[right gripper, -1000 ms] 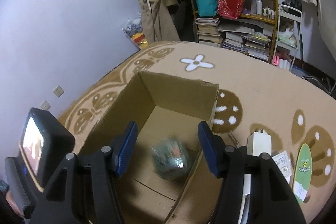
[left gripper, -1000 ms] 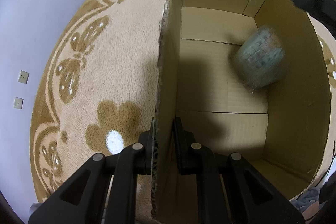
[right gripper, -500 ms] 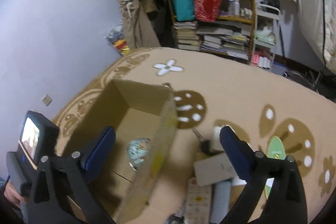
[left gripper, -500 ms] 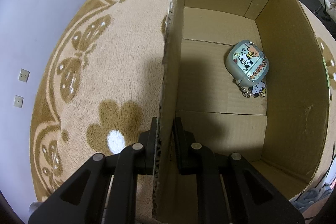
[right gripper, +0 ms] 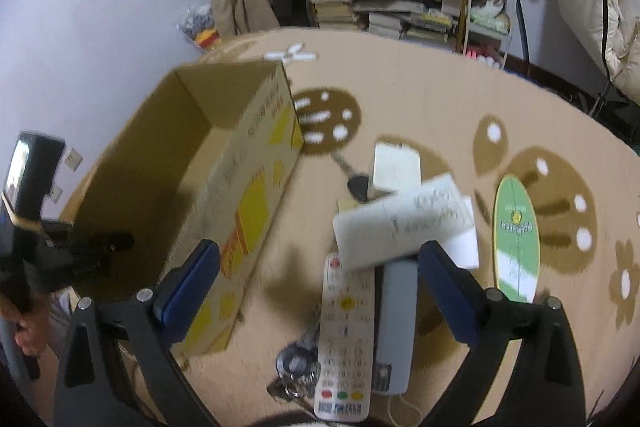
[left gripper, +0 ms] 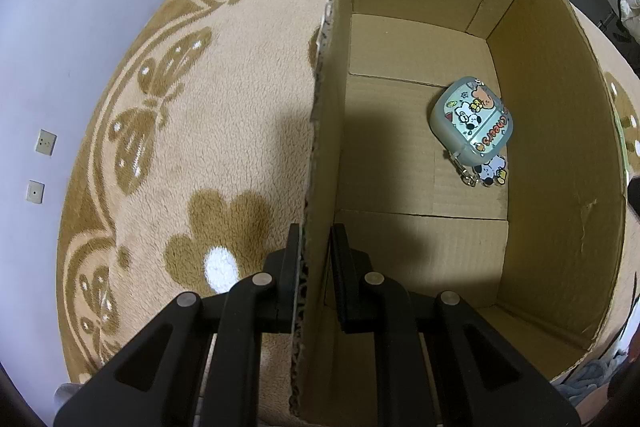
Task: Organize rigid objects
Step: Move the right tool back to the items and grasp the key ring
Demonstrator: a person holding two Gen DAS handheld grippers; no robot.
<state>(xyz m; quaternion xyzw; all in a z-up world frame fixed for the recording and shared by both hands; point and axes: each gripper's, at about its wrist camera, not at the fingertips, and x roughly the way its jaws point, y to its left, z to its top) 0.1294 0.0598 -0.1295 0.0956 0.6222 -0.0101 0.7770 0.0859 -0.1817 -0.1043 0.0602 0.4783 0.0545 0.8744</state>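
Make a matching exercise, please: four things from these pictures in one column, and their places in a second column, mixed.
Things:
1. cartoon earbud case
2. left tongs
3. white remote control
4. green oval card

Places:
A. lying on the carpet, far right of the pile
B. on the floor of the cardboard box
C. closed on the box's side wall
D. on the carpet, next to a grey remote

Pairs: 1-B, 2-C, 3-D, 4-A
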